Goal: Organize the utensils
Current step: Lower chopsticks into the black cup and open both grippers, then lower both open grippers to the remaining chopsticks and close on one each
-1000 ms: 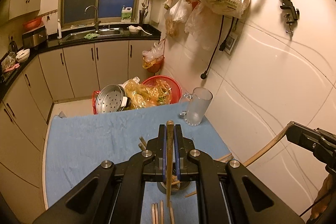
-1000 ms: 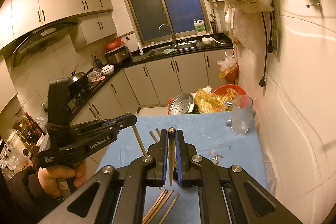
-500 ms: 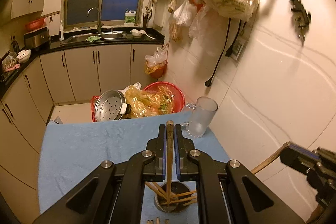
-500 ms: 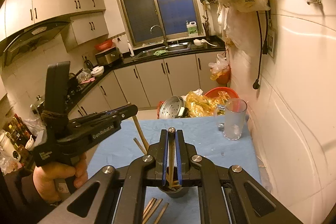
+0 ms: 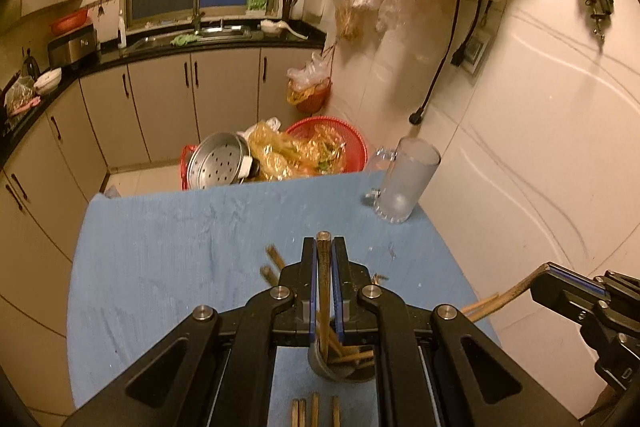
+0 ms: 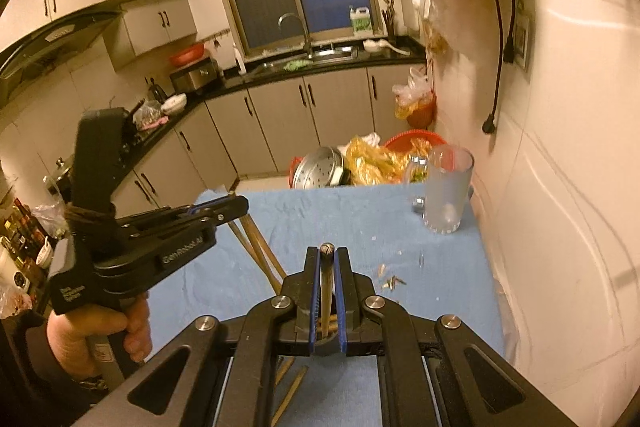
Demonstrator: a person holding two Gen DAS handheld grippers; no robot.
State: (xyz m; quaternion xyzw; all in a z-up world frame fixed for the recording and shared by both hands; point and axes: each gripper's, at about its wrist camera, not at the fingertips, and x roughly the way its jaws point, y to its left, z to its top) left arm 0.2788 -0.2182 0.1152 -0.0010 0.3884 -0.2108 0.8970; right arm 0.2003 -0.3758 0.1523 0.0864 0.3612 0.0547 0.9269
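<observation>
My left gripper [image 5: 324, 251] is shut on a wooden chopstick [image 5: 323, 279] whose lower end reaches into a round metal holder [image 5: 340, 371] on the blue cloth [image 5: 180, 251]. Several chopsticks stand in that holder, and loose chopsticks [image 5: 314, 411] lie in front of it. My right gripper [image 6: 327, 261] is shut on another chopstick [image 6: 326, 291], its lower end over the holder, which its jaws mostly hide. In the right wrist view the left gripper [image 6: 224, 209] appears at the left, a hand around its handle, with its chopstick [image 6: 260, 251] slanting down. The right gripper [image 5: 560, 277] shows at the right edge of the left wrist view.
A frosted glass mug [image 5: 404, 183] stands at the cloth's far right corner near the white wall. Small scraps [image 6: 390, 279] lie on the cloth before it. Beyond the far edge sit a steel steamer [image 5: 218, 165] and a red basket [image 5: 332, 147] on the floor.
Both grippers have sunk toward the table with their chopsticks. The holder has come up under the jaws, and the chopstick tips now reach into it.
</observation>
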